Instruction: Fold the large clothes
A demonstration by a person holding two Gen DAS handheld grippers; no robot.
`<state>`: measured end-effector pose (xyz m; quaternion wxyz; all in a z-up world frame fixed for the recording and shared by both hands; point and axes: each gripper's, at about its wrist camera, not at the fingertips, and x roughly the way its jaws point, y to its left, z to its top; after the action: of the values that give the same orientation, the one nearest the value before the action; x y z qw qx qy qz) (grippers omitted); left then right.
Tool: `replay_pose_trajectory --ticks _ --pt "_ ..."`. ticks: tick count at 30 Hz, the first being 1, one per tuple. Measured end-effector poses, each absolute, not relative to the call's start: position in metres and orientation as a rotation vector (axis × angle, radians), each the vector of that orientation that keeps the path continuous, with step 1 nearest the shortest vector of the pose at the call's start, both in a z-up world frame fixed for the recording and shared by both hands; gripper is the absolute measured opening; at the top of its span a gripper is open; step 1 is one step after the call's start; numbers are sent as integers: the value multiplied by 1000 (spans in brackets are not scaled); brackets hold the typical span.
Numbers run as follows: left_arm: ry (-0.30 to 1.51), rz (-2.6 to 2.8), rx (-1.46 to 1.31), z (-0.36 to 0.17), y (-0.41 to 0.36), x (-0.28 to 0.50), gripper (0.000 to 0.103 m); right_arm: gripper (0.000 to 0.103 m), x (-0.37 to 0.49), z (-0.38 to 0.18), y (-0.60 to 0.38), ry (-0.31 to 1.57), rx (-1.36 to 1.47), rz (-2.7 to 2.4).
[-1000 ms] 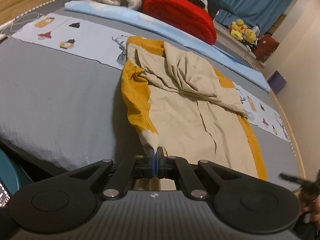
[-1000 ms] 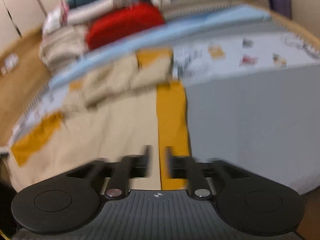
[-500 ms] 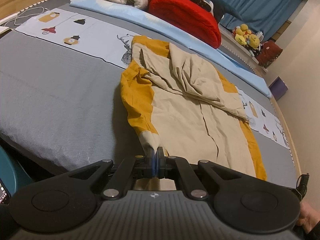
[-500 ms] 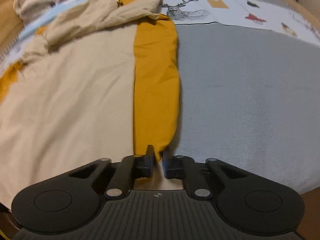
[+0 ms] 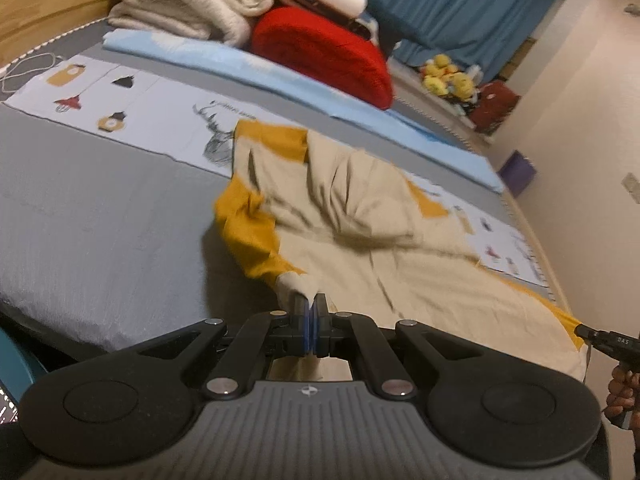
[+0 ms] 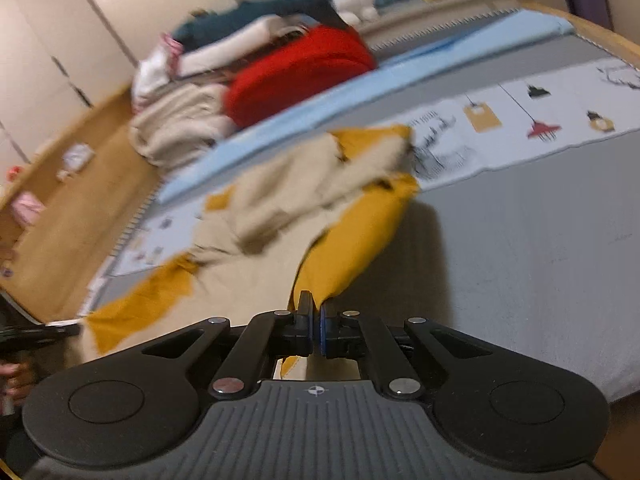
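Observation:
A large beige garment (image 5: 380,248) with mustard-yellow side bands lies spread on the grey bed (image 5: 100,220), with its far part bunched up. My left gripper (image 5: 311,308) is shut on the near beige corner and holds it above the sheet. In the right wrist view the same garment (image 6: 280,208) runs away from my right gripper (image 6: 315,312). That gripper's jaws are closing their last bit on the near end of the mustard band (image 6: 352,240), and the cloth is pinched between the pads. Each gripper's tip shows at the edge of the other's view.
A red cushion (image 5: 320,56), folded cream blankets (image 5: 188,4) and a light blue sheet (image 5: 280,76) lie along the far side of the bed. Yellow plush toys (image 5: 444,76) and a purple box (image 5: 518,168) stand beyond it. A hand (image 5: 622,396) shows at the right edge.
The right gripper has come down to the near mustard edge and closed on it. Both grippers have risen, lifting the garment's near corners off the bed.

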<state>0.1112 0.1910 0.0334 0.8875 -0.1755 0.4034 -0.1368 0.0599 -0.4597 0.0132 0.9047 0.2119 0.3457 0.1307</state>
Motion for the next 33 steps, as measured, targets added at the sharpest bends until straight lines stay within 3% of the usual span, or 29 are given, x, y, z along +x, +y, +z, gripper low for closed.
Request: replay_pose_trajectory --ticks 6,10,19,22,24,25,26,29,33 --pt "835 -363 -467 69 213 80 0 2 -7 45 -497 663 568 237" --pt "860 -359 -542 64 223 98 0 2 -22 41 -518 676 655 197" --pt "952 -259 -631 -9 204 270 1 3 113 -13 -525 782 772 56" --pt "973 -206 -672 -33 197 336 8 9 175 -27 -534 750 820 -34" --pt "956 -159 -728 -40 203 356 23 21 202 -36 -543 682 868 -107" --pt "922 -147 -762 -43 208 359 38 24 208 -39 -546 636 870 -146" --pt "870 -143 -790 -47 213 357 45 28 212 -42 -548 604 865 -174" --pt "910 -110 -792 -66 214 352 45 29 209 -61 -548 558 820 -183" --pt "890 -112 -647 -66 199 357 45 30 220 -76 -533 672 642 -169"
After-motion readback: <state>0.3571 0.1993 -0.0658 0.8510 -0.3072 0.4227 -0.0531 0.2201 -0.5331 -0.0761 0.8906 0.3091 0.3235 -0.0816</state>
